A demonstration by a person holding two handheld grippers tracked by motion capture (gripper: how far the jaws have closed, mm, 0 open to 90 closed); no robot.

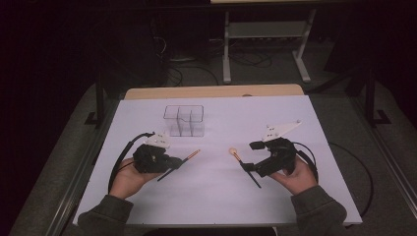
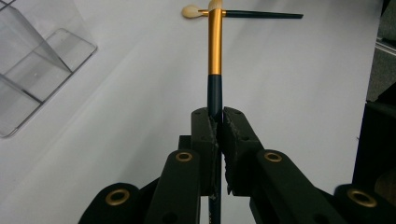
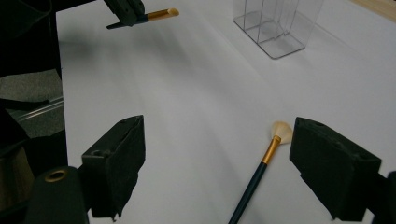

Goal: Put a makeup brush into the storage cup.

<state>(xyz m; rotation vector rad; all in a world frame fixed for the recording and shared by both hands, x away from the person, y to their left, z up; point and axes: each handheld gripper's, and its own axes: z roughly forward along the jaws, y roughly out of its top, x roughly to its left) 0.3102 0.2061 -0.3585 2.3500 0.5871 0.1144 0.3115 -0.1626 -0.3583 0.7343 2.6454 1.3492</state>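
I'm working over a white worktop [image 1: 216, 196] in a seemingly dark room; left tongs [image 2: 219, 122] are pinching one makeup brush [image 2: 215, 46], while right tongs [image 3: 217, 154] are hanging spread above the other brush [image 3: 261, 168].

Dim room, grey floor [image 1: 59, 162]; white table [image 1: 216, 196], metal stand [image 1: 265, 29] behind

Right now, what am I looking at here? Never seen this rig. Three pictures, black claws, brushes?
A person sits at a white table holding a hand-operated two-jaw gripper in each hand. The high view looks down from above; the other two pictures come from cameras riding on each gripper. The left gripper is shut on a makeup brush with a gold ferrule. The right gripper is open above a second brush lying on the table. A clear plastic organizer with compartments stands farther back.
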